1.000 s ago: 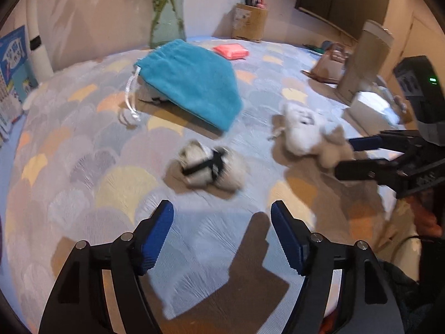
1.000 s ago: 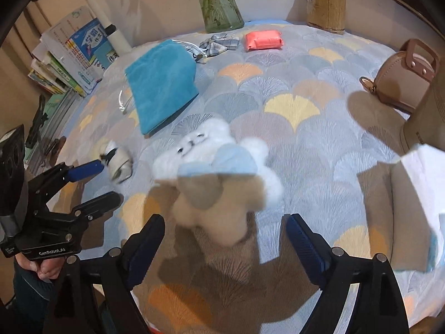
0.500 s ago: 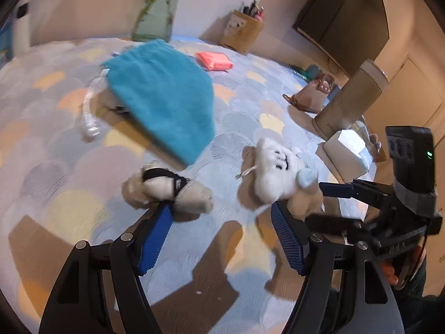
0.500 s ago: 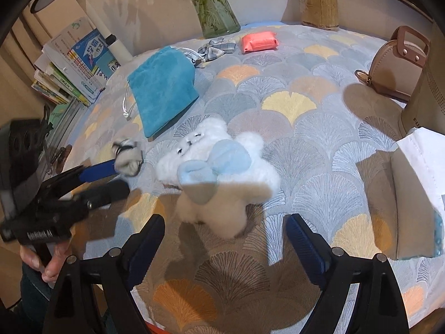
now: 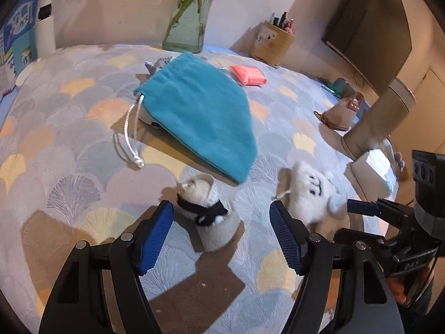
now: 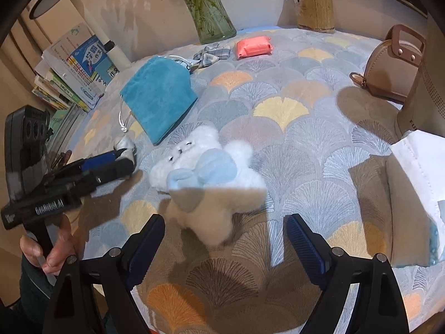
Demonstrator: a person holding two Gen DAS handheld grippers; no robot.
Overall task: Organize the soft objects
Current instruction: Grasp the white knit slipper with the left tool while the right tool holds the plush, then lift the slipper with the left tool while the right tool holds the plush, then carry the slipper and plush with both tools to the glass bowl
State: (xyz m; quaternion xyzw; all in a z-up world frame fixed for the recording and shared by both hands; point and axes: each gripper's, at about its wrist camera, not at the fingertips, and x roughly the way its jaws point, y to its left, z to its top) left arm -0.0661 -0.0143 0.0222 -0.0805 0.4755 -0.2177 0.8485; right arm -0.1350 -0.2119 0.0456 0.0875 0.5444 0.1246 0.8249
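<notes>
A small white plush with a black band [image 5: 207, 211] lies on the patterned cloth between the open fingers of my left gripper [image 5: 221, 236]. A white fluffy star plush with a blue bow [image 6: 211, 172] lies just ahead of my open right gripper [image 6: 224, 246]; it also shows in the left wrist view [image 5: 311, 192]. A teal drawstring pouch [image 5: 200, 111] lies flat beyond both toys. In the right wrist view the left gripper [image 6: 122, 161] partly hides the small plush [image 6: 126, 146].
A glass vase [image 5: 189, 22], a pink packet [image 5: 249, 75], a pen holder [image 6: 315, 8], a brown handbag [image 6: 395, 66], a checked bow [image 6: 212, 55], a tissue box [image 6: 417, 183] and stacked books [image 6: 80, 66] stand around the table.
My left gripper has swung so that the small banded plush now sits between its fingers. The right gripper has barely moved and the star plush stays in front of it.
</notes>
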